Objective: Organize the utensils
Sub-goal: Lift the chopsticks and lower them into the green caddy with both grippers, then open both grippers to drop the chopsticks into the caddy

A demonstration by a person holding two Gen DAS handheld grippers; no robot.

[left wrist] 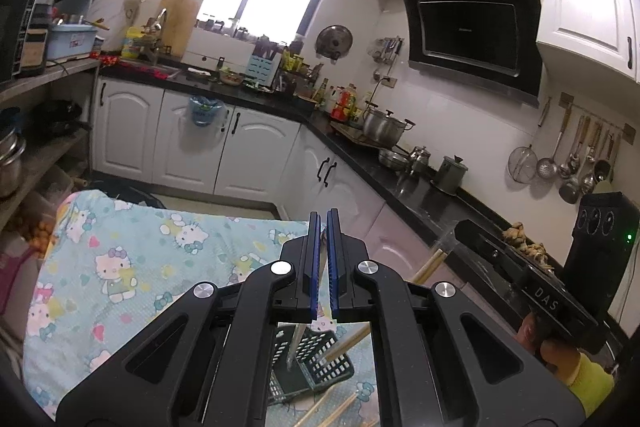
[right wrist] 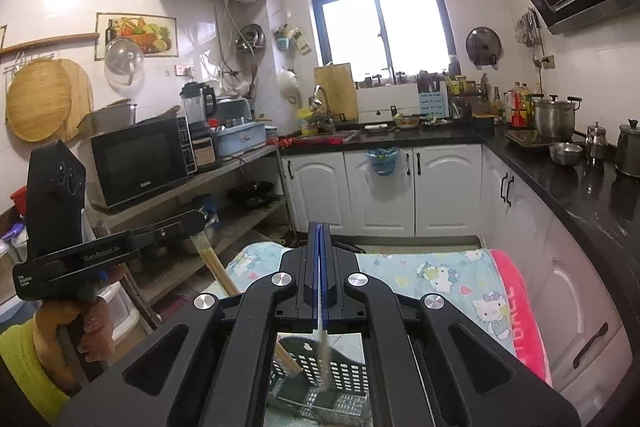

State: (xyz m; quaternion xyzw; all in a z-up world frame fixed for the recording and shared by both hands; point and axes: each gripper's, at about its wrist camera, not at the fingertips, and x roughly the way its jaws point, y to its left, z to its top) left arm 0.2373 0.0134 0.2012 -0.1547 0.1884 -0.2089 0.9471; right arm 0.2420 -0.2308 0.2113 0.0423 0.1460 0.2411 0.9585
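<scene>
Below us a dark slotted basket (left wrist: 320, 367) sits on the cartoon-print cloth (left wrist: 132, 267), kitchen counter (right wrist: 580, 171) beyond, while our left gripper (left wrist: 323, 267) clamps a metal utensil (left wrist: 295, 343) and our right gripper (right wrist: 320, 267) pinches chopsticks (right wrist: 325, 355).

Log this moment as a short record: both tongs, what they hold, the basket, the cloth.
left tongs: shut on left chopsticks, wooden, slanting down toward the basket
right tongs: shut on right chopsticks, wooden, also slanting down
basket: black, slotted, below both tongs
cloth: cartoon-cat print, under the basket
loose chopsticks: on the cloth by the basket
</scene>
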